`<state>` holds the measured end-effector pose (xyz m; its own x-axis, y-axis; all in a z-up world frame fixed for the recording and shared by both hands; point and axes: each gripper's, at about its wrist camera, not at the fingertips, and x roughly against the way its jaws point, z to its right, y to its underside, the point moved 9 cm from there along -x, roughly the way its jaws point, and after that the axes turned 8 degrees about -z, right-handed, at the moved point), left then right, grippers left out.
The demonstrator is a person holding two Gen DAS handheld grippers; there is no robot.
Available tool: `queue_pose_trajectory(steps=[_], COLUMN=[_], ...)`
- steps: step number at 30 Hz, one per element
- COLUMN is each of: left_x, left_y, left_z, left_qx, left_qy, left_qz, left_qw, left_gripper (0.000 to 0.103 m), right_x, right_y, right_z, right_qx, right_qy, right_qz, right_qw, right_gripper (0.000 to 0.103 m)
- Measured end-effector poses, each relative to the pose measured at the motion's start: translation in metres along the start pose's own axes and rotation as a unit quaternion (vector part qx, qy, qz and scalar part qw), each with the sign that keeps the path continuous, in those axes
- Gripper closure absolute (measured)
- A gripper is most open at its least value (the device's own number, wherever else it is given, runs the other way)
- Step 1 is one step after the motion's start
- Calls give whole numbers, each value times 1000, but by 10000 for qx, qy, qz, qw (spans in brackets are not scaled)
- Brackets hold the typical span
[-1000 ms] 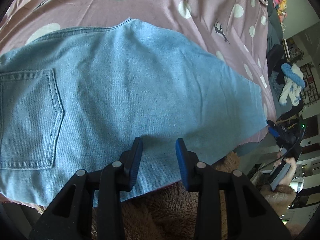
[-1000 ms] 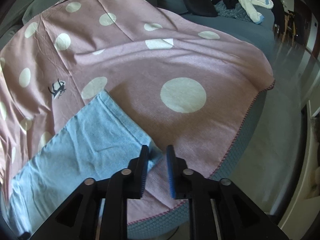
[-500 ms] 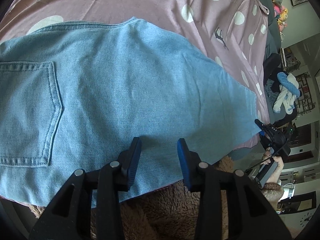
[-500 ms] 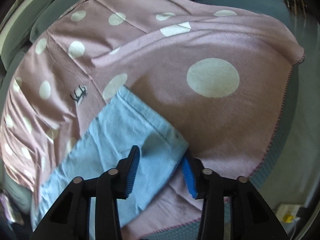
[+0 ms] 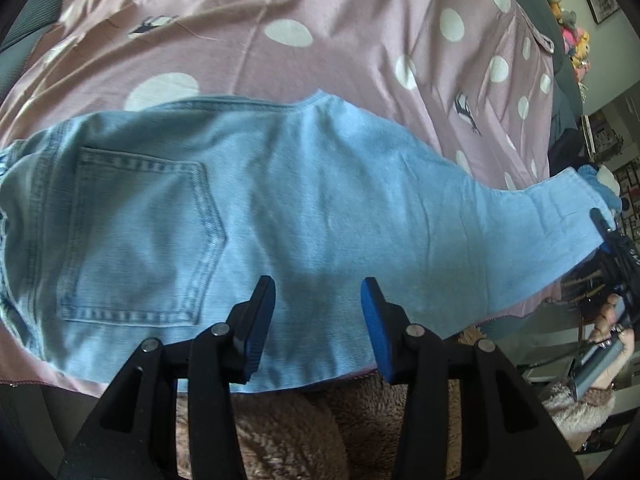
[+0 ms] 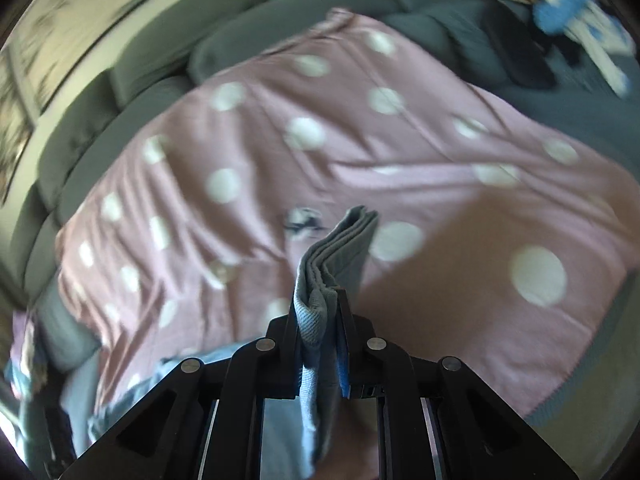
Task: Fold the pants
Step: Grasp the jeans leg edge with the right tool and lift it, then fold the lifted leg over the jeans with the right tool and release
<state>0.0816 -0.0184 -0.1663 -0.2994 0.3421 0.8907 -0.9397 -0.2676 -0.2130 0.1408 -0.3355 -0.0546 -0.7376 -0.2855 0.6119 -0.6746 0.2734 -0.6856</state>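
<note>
Denim, pale blue: the pants [image 5: 304, 208] lie spread across my pink polka-dot blanket [image 5: 360, 32], back pocket [image 5: 136, 236] up, one leg end lifted off at the right. My right gripper [image 6: 320, 320] is pinched on that bunched hem, its jaws having just been closing on the cloth. My left gripper [image 5: 318, 300] hovers over the seat, jaws just been opening, nothing between them. Fuzzy brown fabric [image 5: 288, 432] shows below it.

pants [image 5: 320, 216]: 1 | back pocket [image 5: 140, 240]: 1 | polka-dot blanket [image 5: 360, 40]: 1 | grippers: 2, left gripper [image 5: 318, 304], right gripper [image 6: 320, 308]
</note>
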Motion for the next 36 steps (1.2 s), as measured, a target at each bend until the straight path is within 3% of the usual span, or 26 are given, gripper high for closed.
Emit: queue_pose_trajectory(steps=[4,9,16,19,20,22,25,26,29,34,36], left_x=[8,7,5,1,1,0,2,3,-1,-32,-46], left_y=[0,0,2,1,0,-2,-7,-10,-19,-33,-35], left_z=[-10,-18,-23,-24,-23,-20,-10,-6,10,35,44], left_qx=[124,292,380,400,394,355,230,184,43,-211,-275], left_qy=[-27,-20,-7,1,14,62,182,248,503,560,611], left_qz=[97,102,56,5,-12,-30,-9,4,-33,-340,-518], left_qw=[9999,9995,9993,9992,9992,9993,9996,9995,9987,9976,9964], left_gripper=[56,56,55,55,55,55,53,51,48,49,49], right_x=[-8,-42,-104,-118,-121,-117,-100,-94,-75,-75,-78], right_y=[16,69,150,173,178,182,169,162,143,122,121], right_z=[-79,-149,-178,-176,-176,-176,-172,-169,-151,-91,-67], right_qx=[979,1837,2430,2556,2576,2540,2492,2428,2192,1711,1463], right_qy=[-496,-1136,-1161,-950,-886,-911,-912,-990,-1030,-160,108], right_qz=[-222,-1013,-2424,-2741,-2838,-2832,-2610,-2460,-2166,-1845,-1844], right_qw=[9937,9711,9320,9222,9194,9203,9282,9331,9457,9677,9718], right_gripper=[88,88,88,88,83,77,46,41,39,39,46])
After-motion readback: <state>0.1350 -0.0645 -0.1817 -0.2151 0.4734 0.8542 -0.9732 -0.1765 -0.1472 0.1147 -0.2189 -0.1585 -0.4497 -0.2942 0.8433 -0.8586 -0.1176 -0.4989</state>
